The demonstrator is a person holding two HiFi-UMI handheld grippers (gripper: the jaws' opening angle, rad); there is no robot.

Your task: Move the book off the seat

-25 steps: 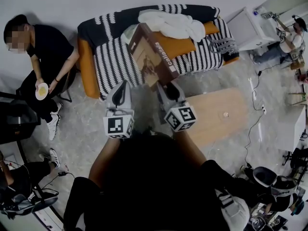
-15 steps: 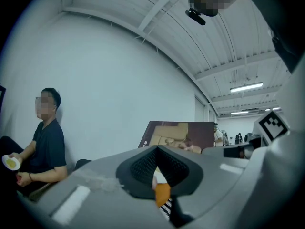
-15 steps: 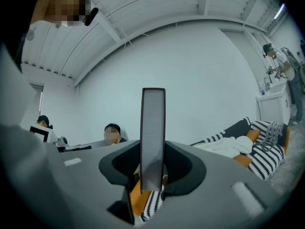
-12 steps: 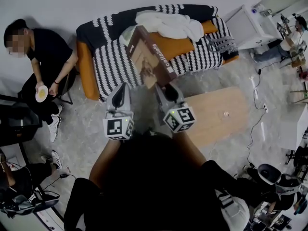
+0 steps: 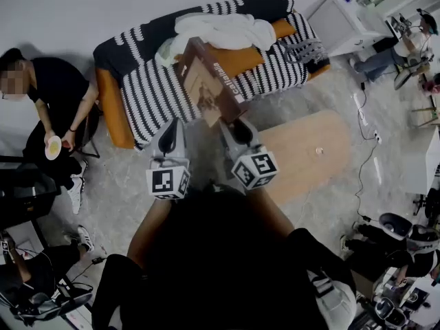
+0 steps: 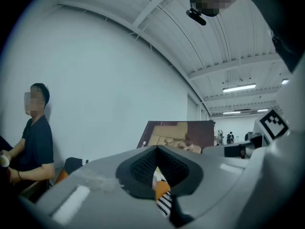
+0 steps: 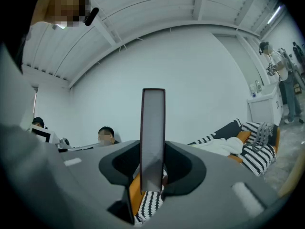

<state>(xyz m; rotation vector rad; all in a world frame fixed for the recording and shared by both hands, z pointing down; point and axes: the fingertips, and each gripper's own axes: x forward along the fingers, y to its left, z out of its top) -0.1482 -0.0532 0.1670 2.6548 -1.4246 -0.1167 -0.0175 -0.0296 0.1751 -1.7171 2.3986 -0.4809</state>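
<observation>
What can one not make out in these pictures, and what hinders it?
Head view: the small object on the wooden table is too small to name.
Head view: the book hides the part of the sofa behind it.
Right gripper view: the book shows edge-on between the jaws of the right gripper, so its cover is unseen.
Left gripper view: the body of the left gripper cuts off the book's lower edge.
</observation>
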